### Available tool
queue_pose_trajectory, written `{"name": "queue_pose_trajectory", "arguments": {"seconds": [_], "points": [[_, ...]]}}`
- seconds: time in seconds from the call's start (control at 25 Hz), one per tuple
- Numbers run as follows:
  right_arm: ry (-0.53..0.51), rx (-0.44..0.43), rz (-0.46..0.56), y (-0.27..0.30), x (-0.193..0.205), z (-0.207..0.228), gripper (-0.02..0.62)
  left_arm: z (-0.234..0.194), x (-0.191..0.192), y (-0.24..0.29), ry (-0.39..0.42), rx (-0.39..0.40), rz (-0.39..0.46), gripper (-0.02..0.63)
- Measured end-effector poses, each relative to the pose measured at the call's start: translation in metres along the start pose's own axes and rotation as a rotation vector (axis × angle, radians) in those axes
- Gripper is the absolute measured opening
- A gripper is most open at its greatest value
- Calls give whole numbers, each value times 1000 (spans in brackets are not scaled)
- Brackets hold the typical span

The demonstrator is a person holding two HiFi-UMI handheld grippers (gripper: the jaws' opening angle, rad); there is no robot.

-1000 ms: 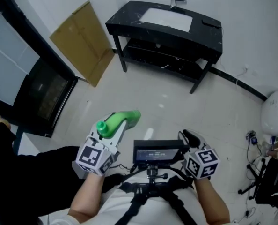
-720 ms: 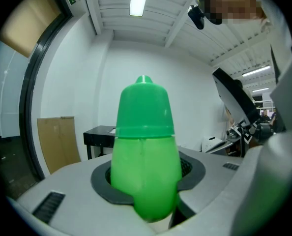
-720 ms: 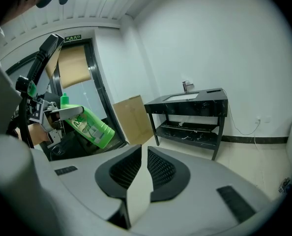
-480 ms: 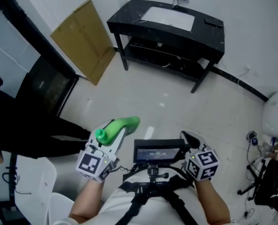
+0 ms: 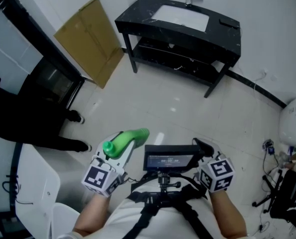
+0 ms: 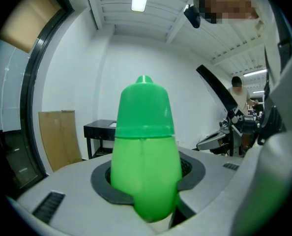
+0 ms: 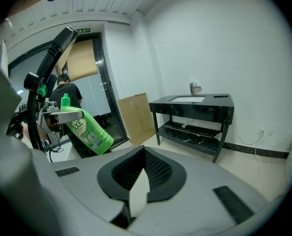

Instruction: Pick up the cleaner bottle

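The green cleaner bottle (image 5: 130, 137) is off the floor, held in front of the person's chest by my left gripper (image 5: 122, 146), whose jaws are shut on it. In the left gripper view the bottle (image 6: 145, 146) fills the middle between the jaws, its cap end up. The right gripper view shows the bottle (image 7: 89, 132) tilted at the left, labelled, gripped near its neck. My right gripper (image 5: 204, 147) sits to the right of the chest screen. Its jaws (image 7: 138, 181) are shut with nothing between them.
A black washstand (image 5: 227, 34) with a white sink stands ahead against the wall. A cardboard sheet (image 5: 90, 39) leans at the back left beside a dark glass door (image 5: 48, 78). A person in black (image 5: 18, 118) stands left, next to a white chair (image 5: 33, 183).
The left gripper has sunk slightly with the bottle still in it. The person in black at the left has stepped back, uncovering the white chair. The right gripper has kept its place.
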State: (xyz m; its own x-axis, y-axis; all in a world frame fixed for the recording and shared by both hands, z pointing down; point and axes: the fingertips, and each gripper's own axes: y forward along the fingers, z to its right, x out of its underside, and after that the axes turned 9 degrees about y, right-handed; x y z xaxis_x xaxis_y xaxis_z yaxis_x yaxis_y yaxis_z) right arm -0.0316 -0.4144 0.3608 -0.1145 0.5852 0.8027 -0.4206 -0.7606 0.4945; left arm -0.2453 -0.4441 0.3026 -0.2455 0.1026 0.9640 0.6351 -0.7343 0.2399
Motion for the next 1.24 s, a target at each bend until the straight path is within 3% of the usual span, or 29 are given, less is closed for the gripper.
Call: {"name": "queue_pose_trajectory", "arguments": {"seconds": [0.48,1.24], "points": [[-60,9,-7,1,-8,1,0,7,-1,0,-1,12,1,181],[-56,49,-38,-9,6,7,0,20,-1,7,2,61,-4,181]]}}
